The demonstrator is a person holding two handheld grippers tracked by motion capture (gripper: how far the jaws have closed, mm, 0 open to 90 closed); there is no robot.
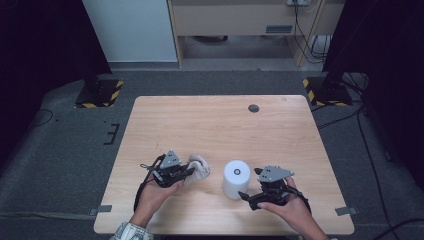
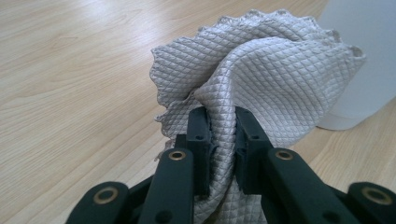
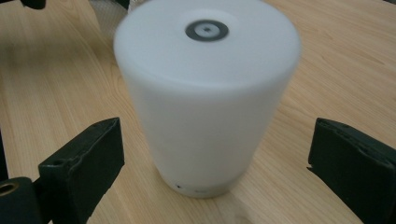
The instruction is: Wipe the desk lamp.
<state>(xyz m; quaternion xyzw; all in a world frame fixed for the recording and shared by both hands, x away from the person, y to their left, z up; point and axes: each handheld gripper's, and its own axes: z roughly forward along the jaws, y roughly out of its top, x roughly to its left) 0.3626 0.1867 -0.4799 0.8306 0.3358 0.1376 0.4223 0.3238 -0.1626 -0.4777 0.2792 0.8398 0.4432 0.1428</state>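
A white cylinder [image 1: 236, 179] with a small grey ring on its top stands upright on the wooden table [image 1: 220, 125], near the front. My right gripper [image 1: 246, 195] is just right of it, open wide, and in the right gripper view the cylinder [image 3: 205, 93] stands between the two jaws with a gap on each side. A beige quilted cloth [image 1: 199, 167] lies bunched just left of the cylinder. My left gripper [image 1: 189, 172] is shut on a fold of the cloth [image 2: 261, 74], its pads [image 2: 200, 135] pinching the fabric.
A small dark round spot [image 1: 253, 108] marks the far right part of the table. Tape tabs [image 1: 104, 208] stick out at the front corners. Grey carpet, cables and stand bases with yellow-black stripes [image 1: 100, 93] surround the table.
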